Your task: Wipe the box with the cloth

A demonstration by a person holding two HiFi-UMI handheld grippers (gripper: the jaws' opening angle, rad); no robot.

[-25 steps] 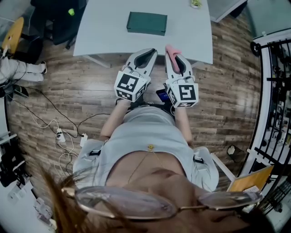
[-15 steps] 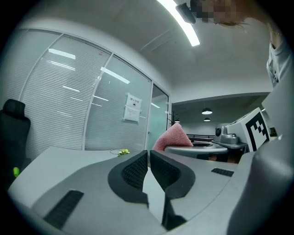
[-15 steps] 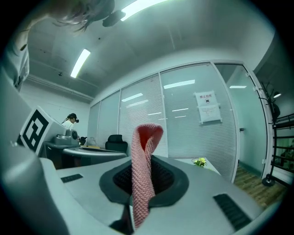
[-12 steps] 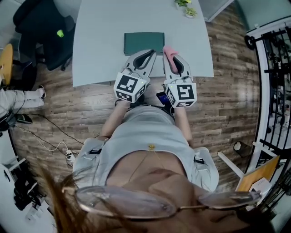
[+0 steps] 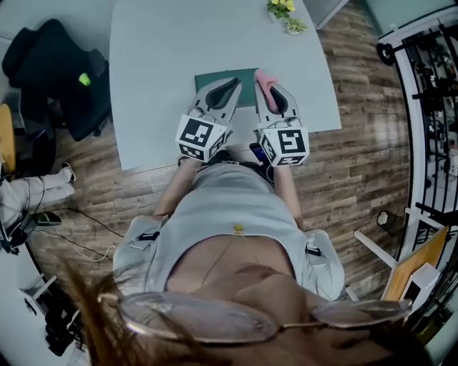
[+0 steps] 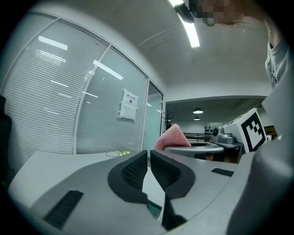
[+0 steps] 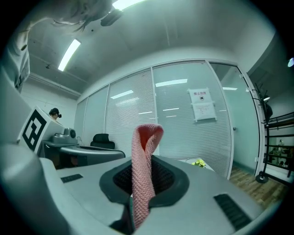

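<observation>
The cloth (image 7: 143, 156) was a pink knitted piece, folded and clamped between the fingers (image 7: 167, 176) of the right gripper (image 7: 144, 161), with its looped end standing clear past the fingertips. It was judged light, soft and limp, with a coarse weave unlikely to slip on the ribbed pads. The grip at the fold appeared adequate, and the free loop was judged to be the part to lay on the surface. In the head view the cloth sat just beside the right end of the box (image 5: 247, 89). Whether it touched the box could not be determined. The box was flat, dark green and rectangular, and lay near the front edge of the bench (image 5: 157, 64). It was judged rigid and fairly light, so it could slide on the smooth bench top under a wiping stroke. Bracing it from above or at one edge was judged advisable. The left gripper (image 6: 149, 153) was held above the left part of the box with its fingers (image 6: 133, 170) clenched together on nothing, and a dark green patch showed below them in the left gripper view. Both grippers pointed roughly level, side by side and near each other. A small potted plant (image 5: 283, 11) stood at the far edge of the bench, well apart from the box. A dark chair (image 5: 50, 78) stood to the left on the wooden floor (image 5: 358, 143).
</observation>
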